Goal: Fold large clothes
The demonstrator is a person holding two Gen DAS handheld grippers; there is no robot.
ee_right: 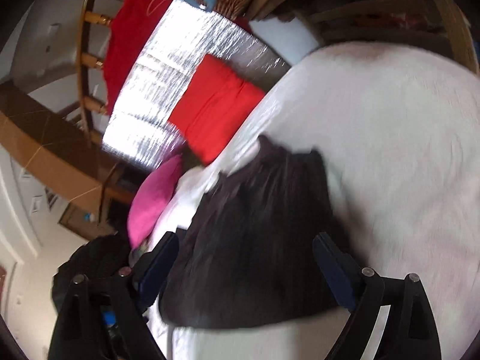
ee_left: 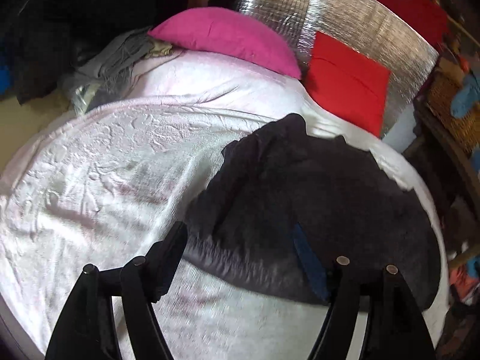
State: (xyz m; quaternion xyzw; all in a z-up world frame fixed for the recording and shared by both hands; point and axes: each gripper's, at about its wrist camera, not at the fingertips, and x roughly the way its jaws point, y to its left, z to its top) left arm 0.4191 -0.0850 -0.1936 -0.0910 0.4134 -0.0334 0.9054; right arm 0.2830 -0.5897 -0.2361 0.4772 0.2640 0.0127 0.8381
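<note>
A dark folded garment [ee_left: 315, 198] lies on the pale pink bedspread [ee_left: 120, 165], toward the bed's right side. My left gripper [ee_left: 240, 234] is open above the garment's near edge, and its fingers hold nothing. In the right wrist view the same dark garment [ee_right: 261, 234] lies on the bedspread [ee_right: 390, 150]. My right gripper [ee_right: 246, 240] stands wide open in front of it, with the cloth seen between the fingers but not pinched. That view is tilted and blurred.
A magenta pillow [ee_left: 228, 39] and a red cushion [ee_left: 345, 81] lean against a shiny silver headboard [ee_left: 360, 21]. Grey and dark clothes [ee_left: 105, 63] are heaped at the bed's far left. A wicker basket [ee_left: 450, 111] stands on furniture to the right.
</note>
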